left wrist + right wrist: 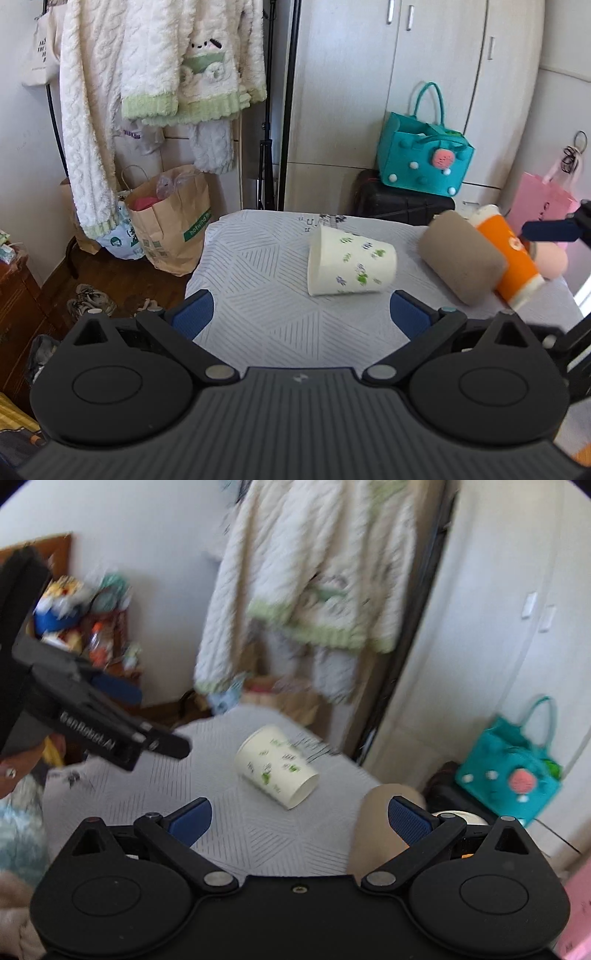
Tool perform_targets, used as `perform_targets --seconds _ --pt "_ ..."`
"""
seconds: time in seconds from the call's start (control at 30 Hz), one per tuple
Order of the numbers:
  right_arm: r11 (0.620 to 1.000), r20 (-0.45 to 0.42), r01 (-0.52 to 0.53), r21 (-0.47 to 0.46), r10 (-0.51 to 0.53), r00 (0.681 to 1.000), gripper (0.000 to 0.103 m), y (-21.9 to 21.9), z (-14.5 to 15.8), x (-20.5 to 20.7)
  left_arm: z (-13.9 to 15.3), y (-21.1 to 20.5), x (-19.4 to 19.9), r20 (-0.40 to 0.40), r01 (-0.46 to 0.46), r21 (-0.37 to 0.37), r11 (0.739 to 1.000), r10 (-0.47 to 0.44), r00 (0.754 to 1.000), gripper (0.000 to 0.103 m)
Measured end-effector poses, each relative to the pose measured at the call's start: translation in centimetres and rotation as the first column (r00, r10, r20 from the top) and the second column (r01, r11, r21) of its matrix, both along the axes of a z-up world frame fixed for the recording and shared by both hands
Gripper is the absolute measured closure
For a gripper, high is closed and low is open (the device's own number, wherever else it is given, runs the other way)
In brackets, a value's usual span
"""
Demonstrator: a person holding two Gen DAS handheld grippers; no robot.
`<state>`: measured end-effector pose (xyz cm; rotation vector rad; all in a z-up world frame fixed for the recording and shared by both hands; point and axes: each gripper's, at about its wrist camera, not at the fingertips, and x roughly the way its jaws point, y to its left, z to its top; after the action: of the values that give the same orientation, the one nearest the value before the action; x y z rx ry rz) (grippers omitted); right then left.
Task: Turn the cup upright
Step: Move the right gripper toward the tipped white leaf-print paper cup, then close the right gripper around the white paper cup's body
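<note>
Nearest us, the left gripper [301,314] spreads its two ribbed blue pads wide over the table [258,266] and clasps nothing. Just beyond them one paper cup [351,260] lies on its side on the pale, line-patterned cloth: smooth, tapered, white with small green prints. Beside the cup on its base side we count one matte tan cylinder [461,256] and one orange cup [511,258], both tipped. Our right gripper [299,818] also gapes wide, empty, short of the cup.
</note>
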<state>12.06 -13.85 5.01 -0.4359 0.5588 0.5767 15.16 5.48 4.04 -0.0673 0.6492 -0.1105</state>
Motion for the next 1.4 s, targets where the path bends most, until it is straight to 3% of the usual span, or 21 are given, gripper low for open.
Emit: perform_targets --seconds 0.17,0.4,0.63,0.87,1.1,1.4 --pt "0.998 -0.067 -0.052 -0.041 0.050 0.997 0.000 1.3 -1.6 3.3 -1.8 -0.3 2.5 -0.002 0.039 0.001 0.999 -0.039 0.999 0.000" --pt "0.974 -0.029 -0.163 -0.158 0.160 0.987 0.003 3.5 -3.7 6.6 -4.2 0.9 5.4 -0.094 0.024 -0.168 0.986 -0.040 0.995 0.000" --pt "0.922 -0.008 -0.269 -0.280 0.278 0.961 0.004 5.7 -5.1 8.0 -5.5 1.0 6.5 -0.127 0.010 -0.240 0.971 -0.041 0.991 0.002" --pt "0.921 -0.056 -0.274 -0.278 0.270 0.961 0.009 7.0 -5.9 10.4 -5.6 1.0 6.5 -0.101 0.014 -0.229 0.973 -0.038 0.994 0.003" --pt "0.935 -0.104 -0.261 -0.242 0.242 0.965 0.030 7.2 -6.7 11.4 -5.8 1.6 6.8 -0.105 0.013 -0.270 0.963 -0.043 0.994 0.004" --pt "0.956 -0.120 -0.207 -0.210 0.185 0.975 0.034 6.9 -5.4 10.4 -4.8 1.7 5.5 -0.086 0.035 -0.275 0.961 -0.061 0.994 0.004"
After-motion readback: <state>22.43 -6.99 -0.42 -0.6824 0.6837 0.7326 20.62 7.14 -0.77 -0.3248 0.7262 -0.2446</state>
